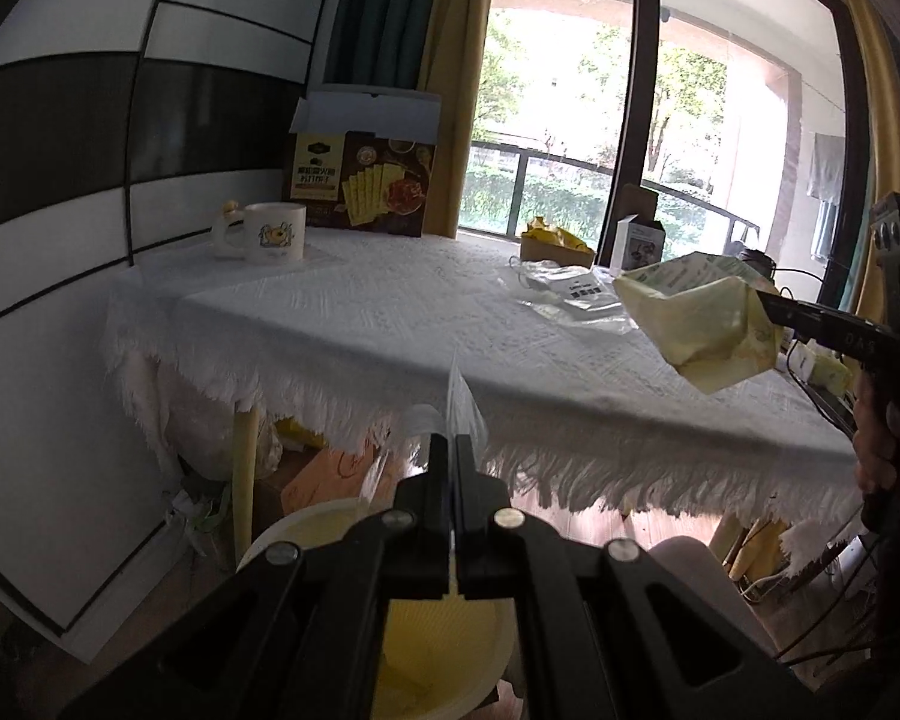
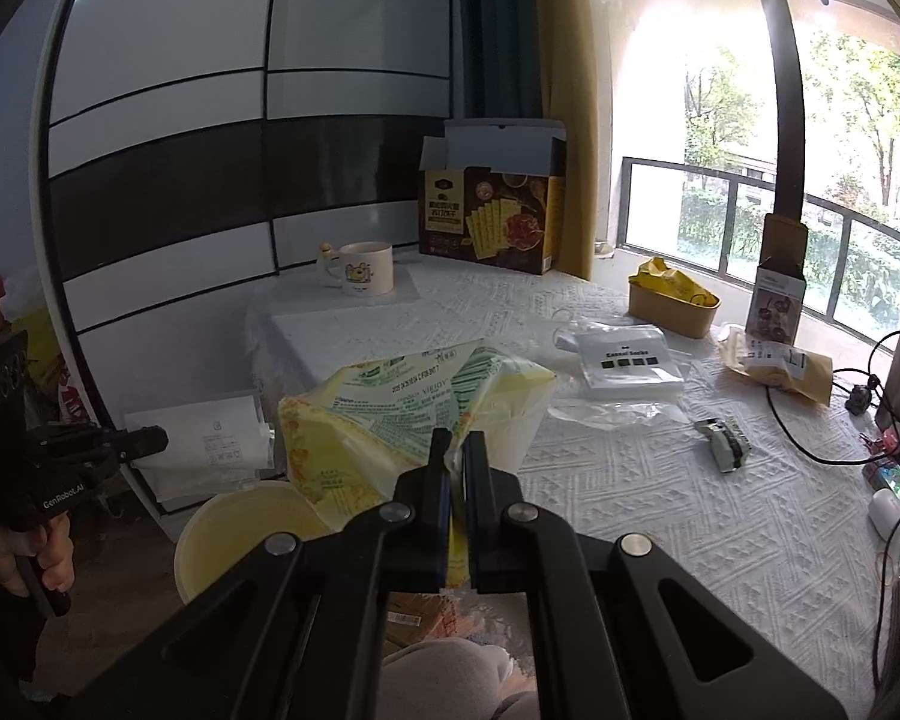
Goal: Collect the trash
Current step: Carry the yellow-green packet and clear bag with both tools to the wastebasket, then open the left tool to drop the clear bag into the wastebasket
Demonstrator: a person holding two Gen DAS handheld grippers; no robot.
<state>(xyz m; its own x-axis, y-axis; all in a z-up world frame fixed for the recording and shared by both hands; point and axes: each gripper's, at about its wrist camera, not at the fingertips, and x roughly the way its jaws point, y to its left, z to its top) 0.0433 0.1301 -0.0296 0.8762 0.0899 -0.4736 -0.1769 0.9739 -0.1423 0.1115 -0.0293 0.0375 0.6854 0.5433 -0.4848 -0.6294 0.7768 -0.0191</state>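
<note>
While both jaws hold trash, a white sheet (image 1: 459,399) and yellow wrapper (image 2: 414,414), more litters the table (image 2: 660,510).

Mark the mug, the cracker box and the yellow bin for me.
mug (image 2: 366,270), right wrist view, on its front wall by the printed cartoon.
cracker box (image 2: 489,222), right wrist view, on the dark printed front face.
yellow bin (image 2: 240,531), right wrist view, on the bare inner wall near the rim.
</note>
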